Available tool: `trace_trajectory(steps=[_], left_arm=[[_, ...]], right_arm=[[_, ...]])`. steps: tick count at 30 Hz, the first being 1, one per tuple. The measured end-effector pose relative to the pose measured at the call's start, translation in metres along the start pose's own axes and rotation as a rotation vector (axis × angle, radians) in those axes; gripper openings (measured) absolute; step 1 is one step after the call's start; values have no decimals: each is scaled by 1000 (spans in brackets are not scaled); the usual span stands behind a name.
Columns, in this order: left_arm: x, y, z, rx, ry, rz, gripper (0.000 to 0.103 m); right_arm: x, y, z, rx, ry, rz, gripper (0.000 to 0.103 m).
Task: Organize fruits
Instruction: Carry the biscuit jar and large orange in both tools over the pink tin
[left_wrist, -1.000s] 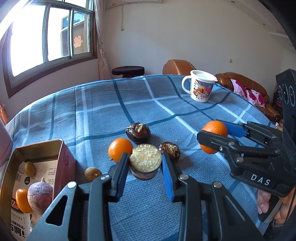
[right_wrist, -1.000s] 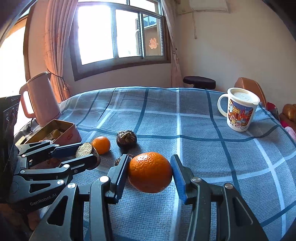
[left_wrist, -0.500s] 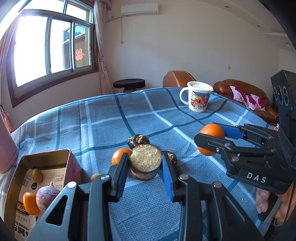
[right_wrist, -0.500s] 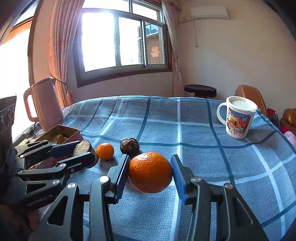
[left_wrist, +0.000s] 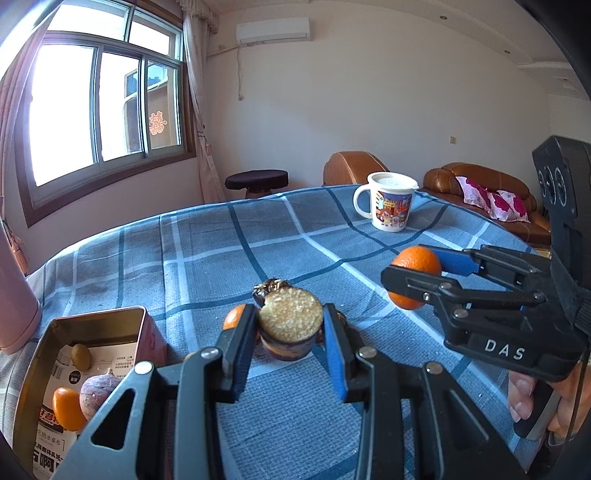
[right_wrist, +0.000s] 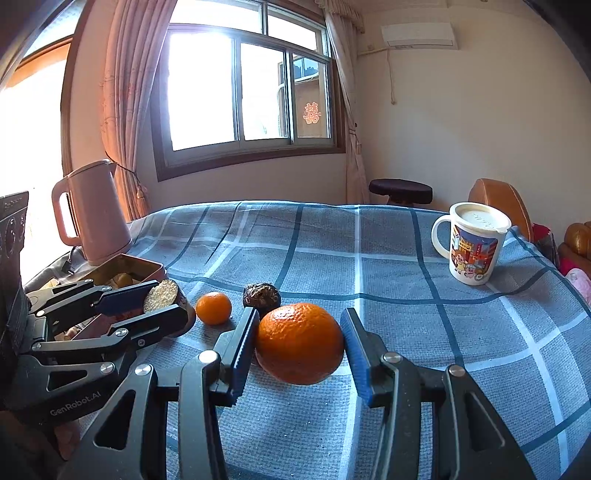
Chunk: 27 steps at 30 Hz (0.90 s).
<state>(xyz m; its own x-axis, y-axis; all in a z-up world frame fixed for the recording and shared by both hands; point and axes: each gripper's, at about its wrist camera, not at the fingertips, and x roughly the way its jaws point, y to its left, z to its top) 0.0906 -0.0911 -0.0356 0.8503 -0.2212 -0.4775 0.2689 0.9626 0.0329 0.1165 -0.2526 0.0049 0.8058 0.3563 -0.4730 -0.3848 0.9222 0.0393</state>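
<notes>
My left gripper (left_wrist: 290, 334) is shut on a halved purple fruit (left_wrist: 290, 325) with a pale grainy cut face, held above the blue checked cloth; it also shows in the right wrist view (right_wrist: 162, 295). My right gripper (right_wrist: 299, 343) is shut on a large orange (right_wrist: 299, 343), which shows in the left wrist view (left_wrist: 415, 280) too. A small orange (right_wrist: 213, 308) and a dark wrinkled fruit (right_wrist: 261, 295) lie on the cloth behind. An open metal tin (left_wrist: 88, 325) at the left holds a purple fruit (left_wrist: 96, 391), a small orange (left_wrist: 65, 408) and a kiwi (left_wrist: 81, 356).
A lidded cartoon mug (right_wrist: 472, 247) stands at the far right of the table. A pink kettle (right_wrist: 92, 214) stands at the far left beside the tin. A stool (right_wrist: 400, 188) and brown sofas (left_wrist: 480, 184) lie beyond the table edge.
Both grippers have risen and tilted up with their fruits still held, so the table looks lower and more of the wall shows. The fruits on the cloth have not moved.
</notes>
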Motion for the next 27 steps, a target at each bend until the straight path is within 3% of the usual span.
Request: trace_trajectory(steps=[27], left_arm=[[-16,2,-2,-5,-70,13,37]], right_arm=[[-13,3,0,-17,-72,-5,48]])
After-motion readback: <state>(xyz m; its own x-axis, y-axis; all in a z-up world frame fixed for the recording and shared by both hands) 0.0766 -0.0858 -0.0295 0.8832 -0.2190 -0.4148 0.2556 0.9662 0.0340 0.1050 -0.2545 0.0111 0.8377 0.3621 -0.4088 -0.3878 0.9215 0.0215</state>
